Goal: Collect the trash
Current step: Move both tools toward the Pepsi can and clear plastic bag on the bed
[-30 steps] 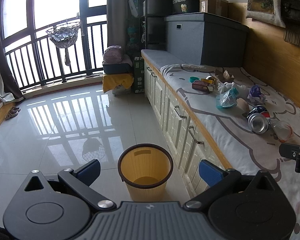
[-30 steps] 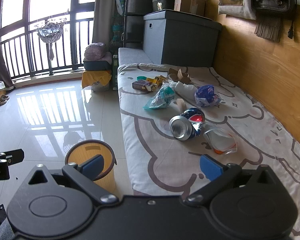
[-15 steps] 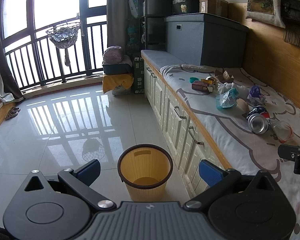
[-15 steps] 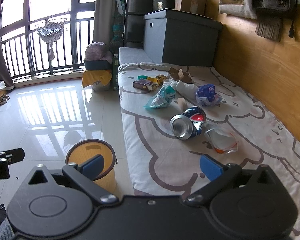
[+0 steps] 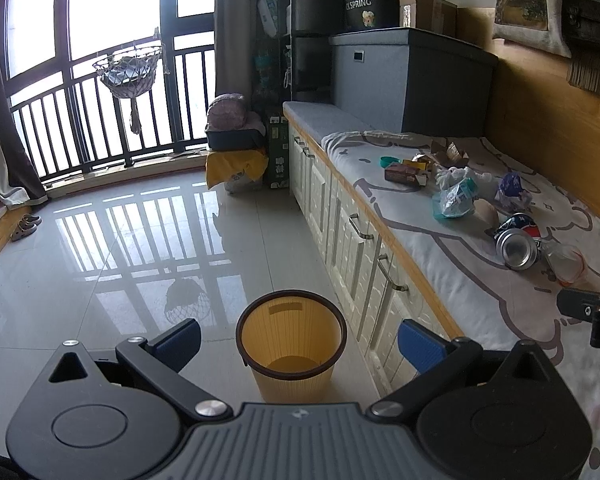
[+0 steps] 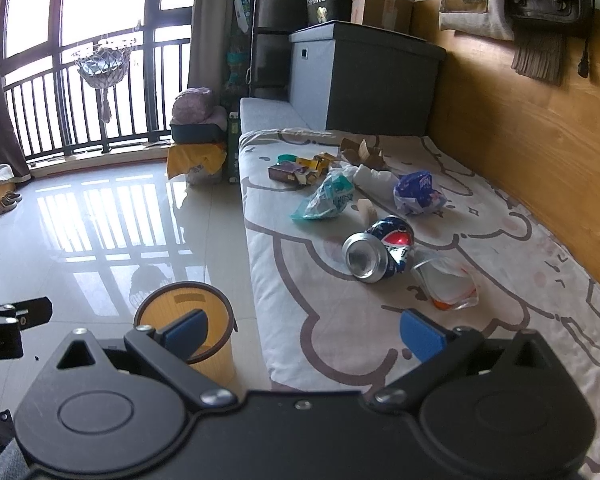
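A yellow waste bin (image 5: 291, 340) with a dark rim stands on the tiled floor beside the bench; the right wrist view shows the bin (image 6: 180, 312) partly behind a finger. My left gripper (image 5: 299, 340) is open above it, holding nothing. Trash lies scattered on the bench mattress: a crushed blue soda can (image 6: 380, 252), a clear plastic wrapper (image 6: 446, 282), a teal snack bag (image 6: 326, 198), a blue bag (image 6: 418, 192), white tissue (image 6: 374, 176) and small boxes (image 6: 296, 170). My right gripper (image 6: 304, 332) is open over the mattress edge, short of the can.
White cabinet doors (image 5: 352, 236) with metal handles run under the bench. A grey storage box (image 6: 364, 80) stands at its far end, against a wooden wall (image 6: 520, 120). A stool with bags (image 5: 236, 152) sits by the balcony railing. The tiled floor (image 5: 120, 248) stretches left.
Both grippers have barely shifted; the right one has edged slightly closer to the can. Nothing was picked up or let go.
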Action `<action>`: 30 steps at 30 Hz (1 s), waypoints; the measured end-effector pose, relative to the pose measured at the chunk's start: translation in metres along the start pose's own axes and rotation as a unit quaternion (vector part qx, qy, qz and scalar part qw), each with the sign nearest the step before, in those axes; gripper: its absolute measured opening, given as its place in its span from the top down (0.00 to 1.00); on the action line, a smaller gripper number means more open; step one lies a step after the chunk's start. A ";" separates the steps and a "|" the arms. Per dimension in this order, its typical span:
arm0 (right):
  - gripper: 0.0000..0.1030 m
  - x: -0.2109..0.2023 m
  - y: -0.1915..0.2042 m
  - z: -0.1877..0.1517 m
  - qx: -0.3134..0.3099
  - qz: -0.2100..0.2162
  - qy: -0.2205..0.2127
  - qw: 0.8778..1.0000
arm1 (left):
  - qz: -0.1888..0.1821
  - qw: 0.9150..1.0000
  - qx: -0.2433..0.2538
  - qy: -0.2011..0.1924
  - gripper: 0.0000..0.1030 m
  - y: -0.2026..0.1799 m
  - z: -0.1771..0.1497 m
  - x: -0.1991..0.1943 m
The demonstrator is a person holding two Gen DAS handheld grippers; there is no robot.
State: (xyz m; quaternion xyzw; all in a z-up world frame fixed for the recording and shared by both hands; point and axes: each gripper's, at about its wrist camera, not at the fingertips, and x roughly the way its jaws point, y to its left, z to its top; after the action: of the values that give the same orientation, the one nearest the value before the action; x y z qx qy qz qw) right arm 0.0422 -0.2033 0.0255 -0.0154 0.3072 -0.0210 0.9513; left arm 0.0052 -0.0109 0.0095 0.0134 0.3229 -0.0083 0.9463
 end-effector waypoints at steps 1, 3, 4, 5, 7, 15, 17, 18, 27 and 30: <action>0.00 0.000 0.000 0.001 0.000 0.001 -0.002 1.000 | 0.000 1.000 0.001 -0.001 0.00 -0.001 0.002 0.000; 0.00 -0.001 0.000 0.002 -0.003 0.005 -0.008 1.000 | 0.001 1.000 0.002 -0.004 0.00 0.001 0.003 0.000; 0.00 -0.001 0.000 0.003 -0.004 0.007 -0.010 1.000 | 0.000 1.000 0.002 -0.007 0.00 0.007 -0.001 0.000; 0.00 -0.001 0.000 0.003 -0.004 0.008 -0.012 1.000 | 0.000 1.000 0.002 -0.010 0.00 0.009 -0.001 0.000; 0.00 0.001 -0.004 0.005 -0.003 0.010 -0.019 1.000 | -0.001 1.000 0.002 -0.017 0.00 0.008 0.003 0.001; 0.00 0.021 -0.036 0.018 0.016 0.006 -0.042 0.999 | -0.037 0.998 0.013 -0.052 0.00 -0.013 0.025 0.022; 0.00 0.028 -0.051 0.022 0.028 -0.001 -0.047 0.999 | -0.048 0.997 0.020 -0.057 0.00 -0.024 0.032 0.031; 0.00 0.032 -0.057 0.024 0.033 -0.005 -0.048 0.998 | -0.054 0.997 0.022 -0.059 0.00 -0.029 0.035 0.036; 0.00 0.075 -0.122 0.025 0.070 -0.059 -0.058 0.994 | -0.124 0.988 0.057 -0.072 0.00 -0.085 0.061 0.093; 0.00 0.094 -0.139 0.025 0.071 -0.083 -0.054 0.992 | -0.159 0.982 0.072 -0.077 0.00 -0.107 0.070 0.117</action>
State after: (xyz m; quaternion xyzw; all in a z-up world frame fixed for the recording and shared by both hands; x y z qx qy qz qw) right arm 0.1284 -0.3460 -0.0030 0.0256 0.2505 -0.1212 0.9602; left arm 0.1376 -0.1206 -0.0084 0.0294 0.2456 -0.1827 0.9515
